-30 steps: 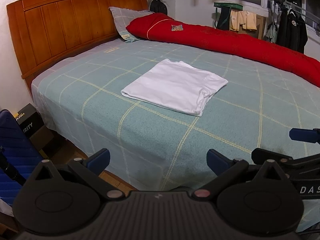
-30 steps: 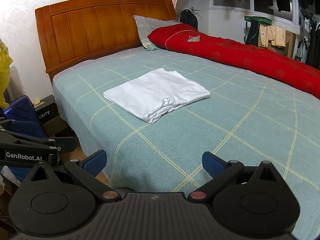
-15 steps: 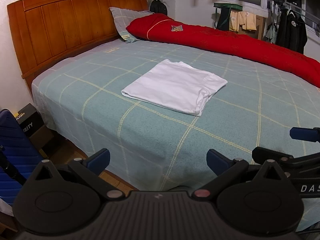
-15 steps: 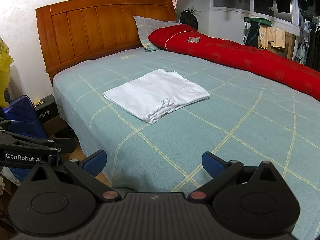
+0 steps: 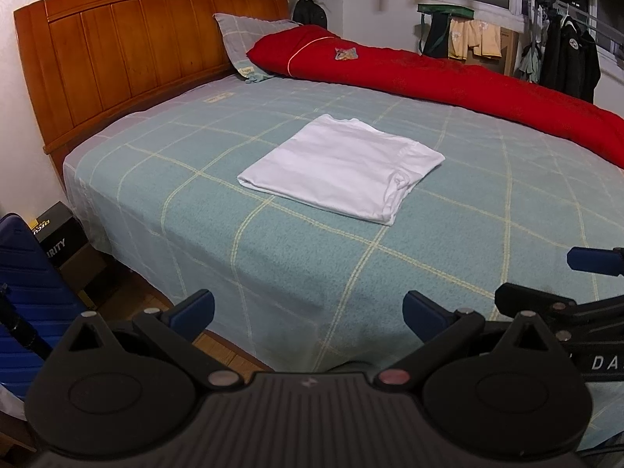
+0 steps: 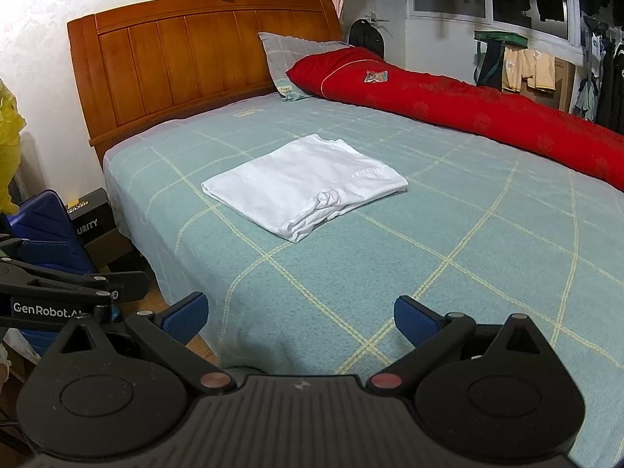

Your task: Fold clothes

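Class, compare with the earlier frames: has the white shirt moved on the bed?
No. The shirt lies folded on the same yellow grid lines of the bedspread, no nearer the headboard.

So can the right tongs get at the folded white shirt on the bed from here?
Probably yes. The right tongs are open and empty, and only bare blanket lies between them and the shirt.
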